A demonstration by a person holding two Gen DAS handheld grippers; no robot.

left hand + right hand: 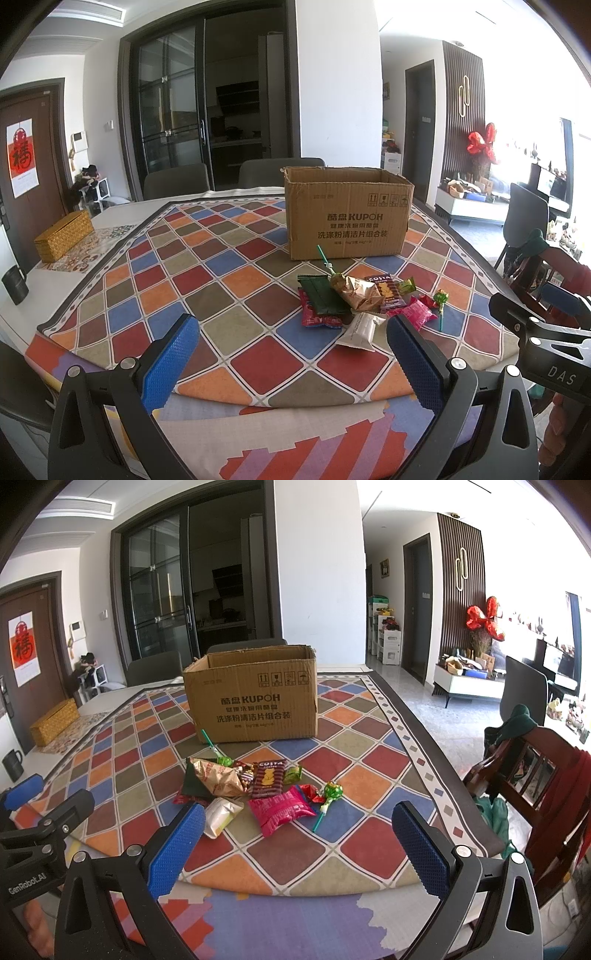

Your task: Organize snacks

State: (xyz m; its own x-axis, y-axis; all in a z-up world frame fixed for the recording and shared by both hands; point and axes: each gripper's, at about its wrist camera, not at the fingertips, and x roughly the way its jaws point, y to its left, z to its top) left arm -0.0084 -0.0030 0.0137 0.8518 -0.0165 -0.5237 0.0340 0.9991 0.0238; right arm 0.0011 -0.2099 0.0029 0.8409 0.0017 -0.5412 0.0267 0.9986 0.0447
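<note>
From the left wrist, the left hand-held gripper (291, 354) gapes wide and empty above the desk (229, 280). The snacks (364, 301) lie heaped just ahead of its right finger, in front of the cardboard box (345, 216); nothing looks sorted yet.

From the right wrist, the right hand-held gripper (297, 843) is likewise spread and empty, the heap ahead, toward its left finger.

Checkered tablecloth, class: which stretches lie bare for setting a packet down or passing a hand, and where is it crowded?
Bare: the checkered tablecloth left of the cardboard box and snack pile, toward the woven box; also the strip right of the pile up to the cloth's border. Crowded: the pile itself, just in front of the cardboard box.
</note>
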